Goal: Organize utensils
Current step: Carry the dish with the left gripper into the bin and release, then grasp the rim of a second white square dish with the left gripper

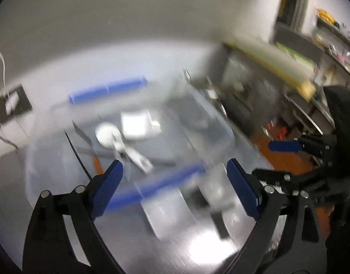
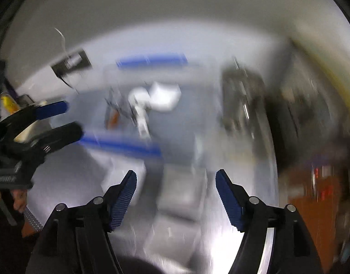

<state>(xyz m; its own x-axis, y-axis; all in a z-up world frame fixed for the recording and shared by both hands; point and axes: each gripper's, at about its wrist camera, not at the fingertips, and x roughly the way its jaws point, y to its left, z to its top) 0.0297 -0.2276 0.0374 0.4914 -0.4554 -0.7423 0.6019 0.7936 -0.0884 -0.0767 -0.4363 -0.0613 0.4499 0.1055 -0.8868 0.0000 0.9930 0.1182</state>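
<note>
Over the steel desk (image 1: 209, 246), both hand-held grippers hang released, nothing between their pads.
In the clear bin (image 1: 209, 123) with two blue handles lies one white spoon (image 1: 120, 141), far of the left hand-held gripper (image 1: 175, 180) and the right hand-held gripper (image 2: 176, 194); it looks light, stiff and slick, best pinched mid-handle. Dark thin utensils beside it blur past counting.

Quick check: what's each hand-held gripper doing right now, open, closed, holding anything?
Left hand-held gripper: open, holding nothing.
Right hand-held gripper: open, holding nothing.
</note>
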